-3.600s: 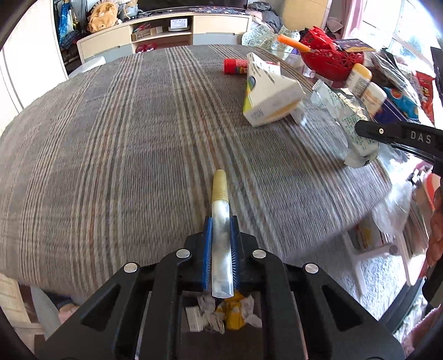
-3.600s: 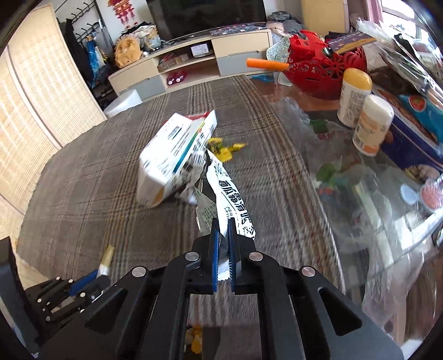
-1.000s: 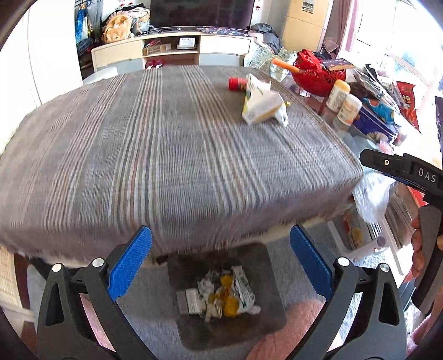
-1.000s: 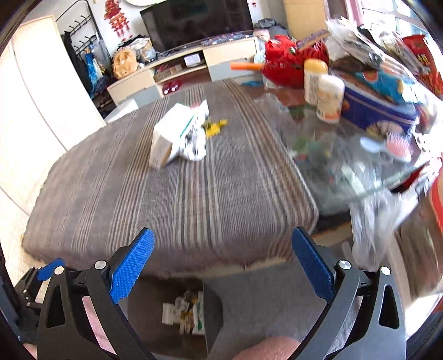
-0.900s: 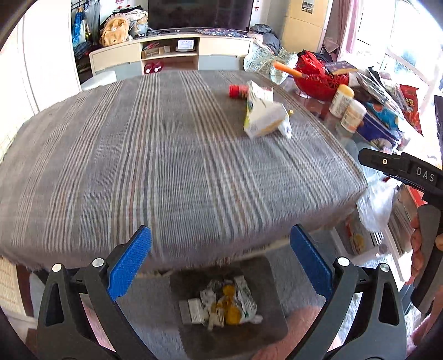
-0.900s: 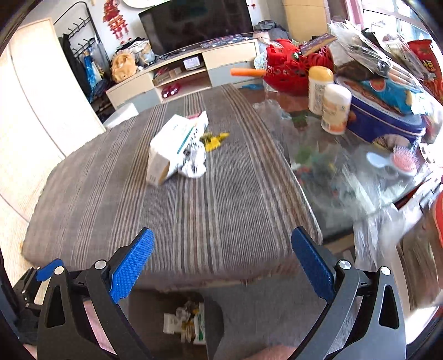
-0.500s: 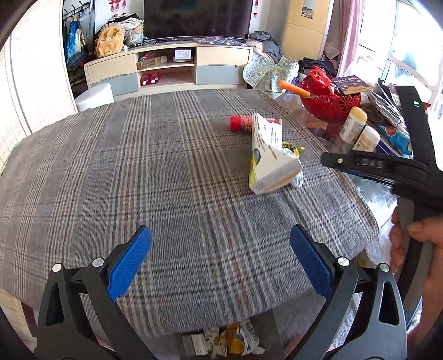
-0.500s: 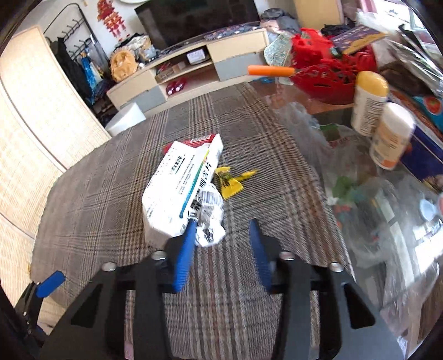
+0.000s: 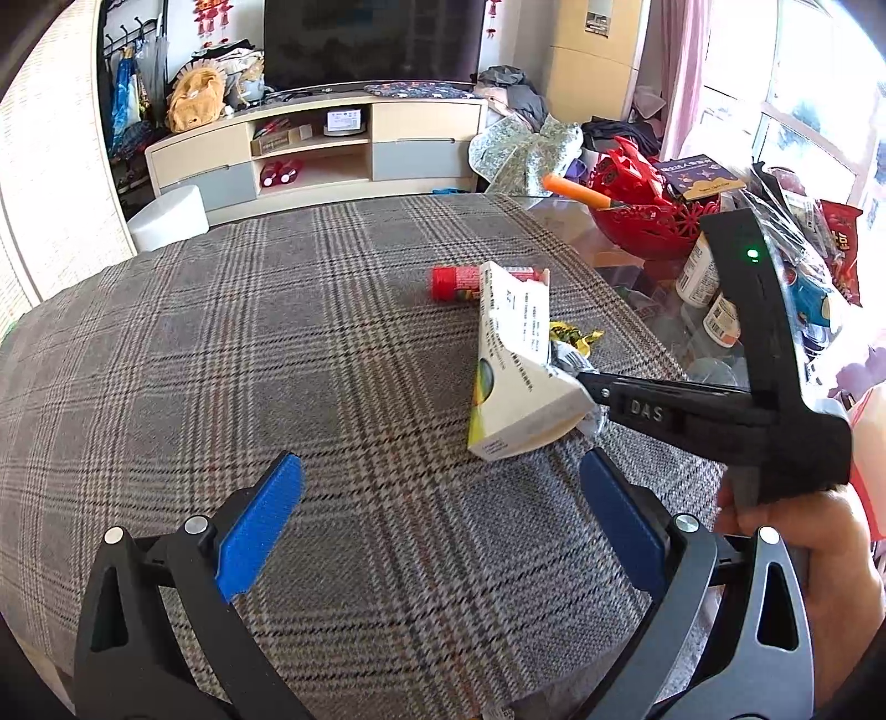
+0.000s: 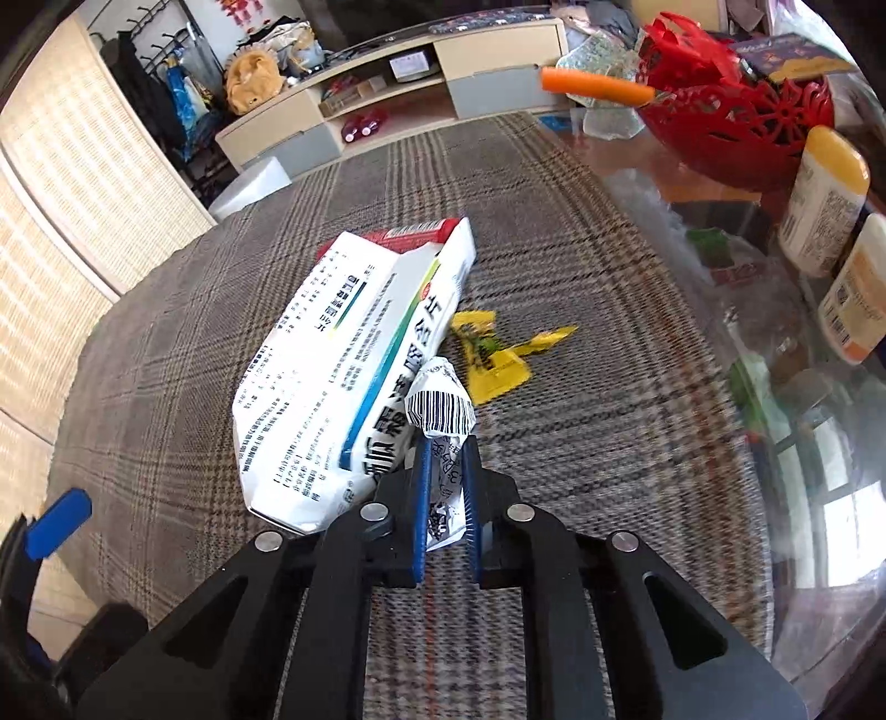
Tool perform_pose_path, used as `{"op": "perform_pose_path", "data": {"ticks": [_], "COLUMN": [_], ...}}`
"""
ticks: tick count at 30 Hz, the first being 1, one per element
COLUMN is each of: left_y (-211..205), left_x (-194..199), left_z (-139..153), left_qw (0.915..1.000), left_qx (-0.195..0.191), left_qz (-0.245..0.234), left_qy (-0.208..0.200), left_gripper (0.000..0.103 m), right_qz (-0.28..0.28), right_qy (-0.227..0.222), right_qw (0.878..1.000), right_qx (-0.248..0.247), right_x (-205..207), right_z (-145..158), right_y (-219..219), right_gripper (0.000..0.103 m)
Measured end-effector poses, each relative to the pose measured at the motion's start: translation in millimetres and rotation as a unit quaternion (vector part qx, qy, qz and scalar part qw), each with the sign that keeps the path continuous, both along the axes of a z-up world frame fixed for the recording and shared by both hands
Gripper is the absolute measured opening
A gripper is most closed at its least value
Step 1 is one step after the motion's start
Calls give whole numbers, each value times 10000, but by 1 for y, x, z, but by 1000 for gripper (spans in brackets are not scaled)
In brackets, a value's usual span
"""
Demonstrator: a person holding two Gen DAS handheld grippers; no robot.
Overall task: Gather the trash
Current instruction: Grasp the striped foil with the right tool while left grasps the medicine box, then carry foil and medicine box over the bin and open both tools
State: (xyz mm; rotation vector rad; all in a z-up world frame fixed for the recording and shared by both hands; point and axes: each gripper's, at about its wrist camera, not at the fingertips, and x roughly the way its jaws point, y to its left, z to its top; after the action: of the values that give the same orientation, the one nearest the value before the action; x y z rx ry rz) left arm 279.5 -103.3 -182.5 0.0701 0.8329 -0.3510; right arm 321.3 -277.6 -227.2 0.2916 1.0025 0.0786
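- The crumpled white wrapper (image 10: 440, 410), printed with a barcode and black characters, lies on the plaid cloth of the bench (image 10: 554, 232), touching the near right edge of a white medicine box (image 10: 354, 376).
- The right gripper (image 10: 443, 459) has its blue-padded fingers (image 10: 422, 498) drawn narrow; they have just been closing, and the wrapper's near end sits pinched between the pads.
- In the left wrist view the same gripper (image 9: 587, 382) reaches in from the right, its tip at the wrapper (image 9: 573, 360) behind the box (image 9: 515, 376), with a hand (image 9: 819, 559) on its handle at the near right.
- The medicine box lies tilted, its far end resting over a red-capped tube (image 9: 457, 282) that shows behind it.
- A yellow wrapper (image 10: 495, 360), torn and flat, lies on the cloth just right of the box and just beyond the white wrapper.
- The left gripper (image 9: 437, 520) hangs over the near part of the bench with its fingers (image 9: 260, 526) spread wide and nothing between them; only plaid cloth shows in the gap.
- To the right the cloth ends and the bench's bare glass top carries a red basket (image 10: 736, 111) with an orange stick (image 10: 598, 83) poking out to the left, and two white bottles with yellow caps (image 10: 825, 205) nearer.
- Far behind stand a low cabinet (image 9: 332, 149) with open shelves and a dark television screen (image 9: 371, 44) above it.
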Motion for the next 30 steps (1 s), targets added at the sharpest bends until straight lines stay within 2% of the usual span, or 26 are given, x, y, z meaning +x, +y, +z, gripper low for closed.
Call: {"op": "perform_pose_path", "data": {"ticks": [7,14,20,25,26,30], "left_y": [-26,-52,-61,-66,-70,-77], "left_x": [30,71,93,90,87,76], "left_z": [0,-5,-30,-49,-50,-49], "left_qw": [10000,10000,9989,9961,9956,9956], "left_qx": [-54,15,153,76,90,261], "left_qz": [-55,-60,-146,-444,-519,-593], "left_qy": [-8,35,414,758,773,676], "left_gripper": [95,95,93,64,53,53], "right_qz": [-96,10,45,94,96,93], "right_qy": [-169,-309,-258,-215,-215,-196], "right_qw": [9998,9995,9996,9996,9997,9997], "right_qx": [-110,-72,74,136,103,108], "right_x": [-16,-28,-33,-37,-38,-45], "right_z": [18,20,9,4,4,4], "right_y": [-30,-44,-50,-47,-46,-43], "right_gripper": [11,11,11,11,11,11]}}
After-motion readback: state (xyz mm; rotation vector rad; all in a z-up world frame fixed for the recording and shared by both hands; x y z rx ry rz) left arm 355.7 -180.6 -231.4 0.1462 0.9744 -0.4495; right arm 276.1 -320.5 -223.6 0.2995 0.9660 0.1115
